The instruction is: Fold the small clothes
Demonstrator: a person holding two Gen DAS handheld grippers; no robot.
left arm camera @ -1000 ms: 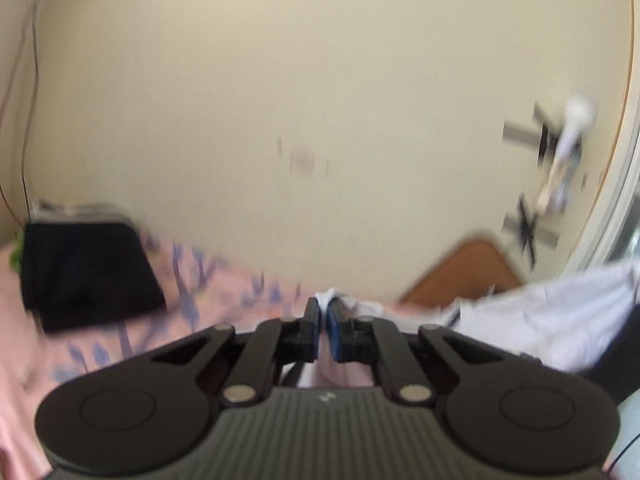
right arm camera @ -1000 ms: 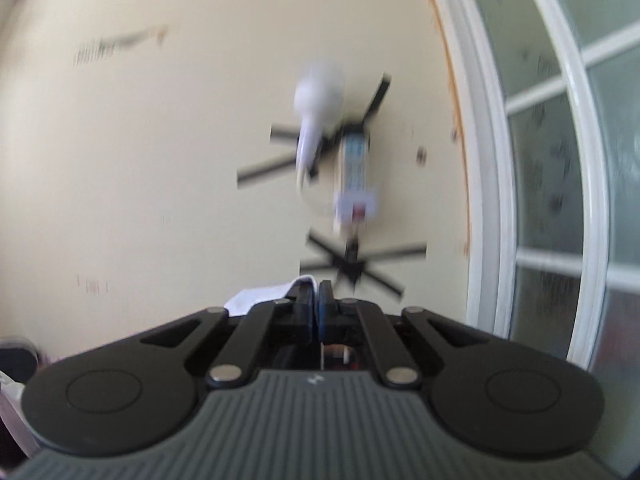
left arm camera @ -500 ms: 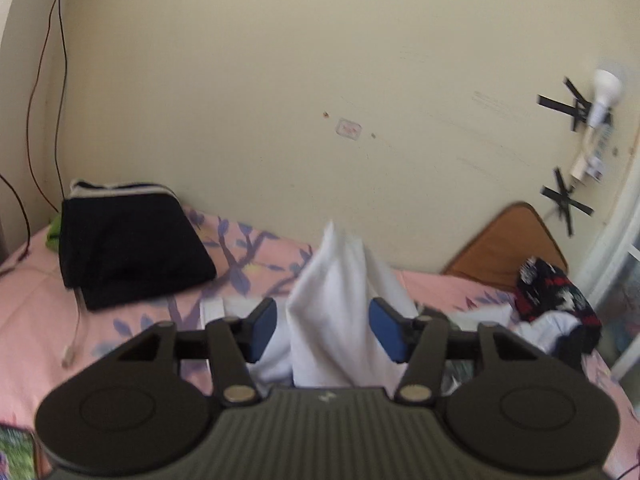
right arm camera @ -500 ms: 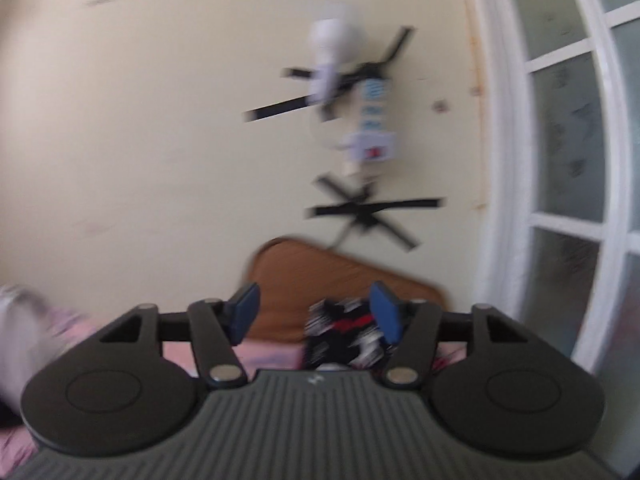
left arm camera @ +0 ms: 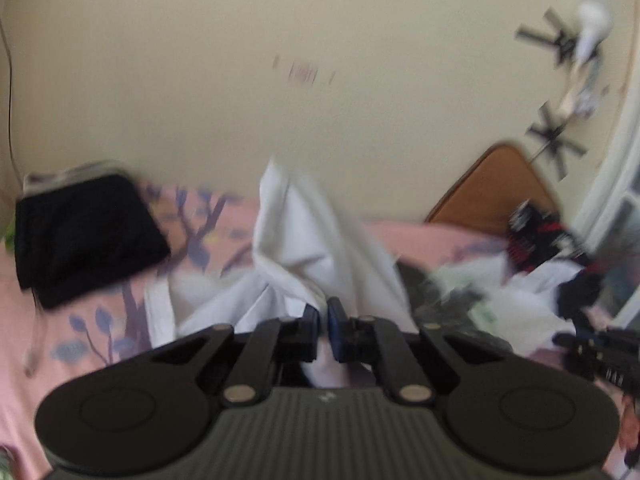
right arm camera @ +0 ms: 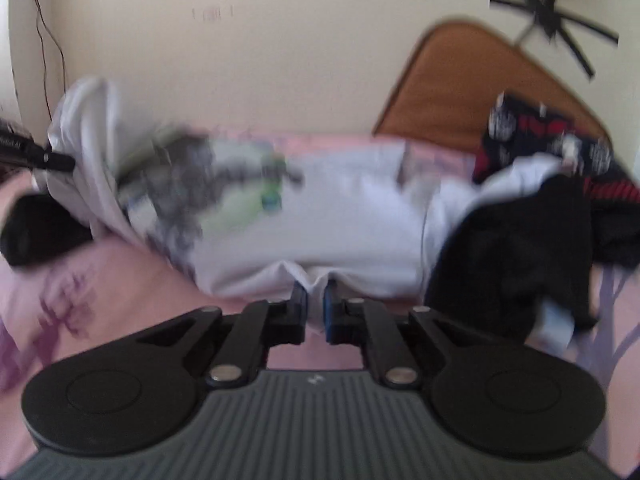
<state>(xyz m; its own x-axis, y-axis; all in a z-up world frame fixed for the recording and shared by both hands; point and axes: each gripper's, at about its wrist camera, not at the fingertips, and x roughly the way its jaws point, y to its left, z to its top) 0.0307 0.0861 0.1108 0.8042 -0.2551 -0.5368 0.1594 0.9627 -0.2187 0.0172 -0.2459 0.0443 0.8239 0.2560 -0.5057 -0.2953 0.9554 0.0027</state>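
Bed (right arm camera: 132, 280), pink and flowered, carries everything: the white shirt (right arm camera: 344, 216) sprawls across its middle. Both sets of jaws have just been closing, and each now pinches a fold of shirt hem. I'd keep the left gripper (left arm camera: 323, 322) and right gripper (right arm camera: 315, 308) level and pull evenly. Only the left view shows the folded black garment (left arm camera: 84, 236) at nine o'clock; only the right shows the shirt's print.

A pink bed (right arm camera: 132, 280) carries a white shirt (right arm camera: 340, 216) and dark clothes (right arm camera: 520, 248).
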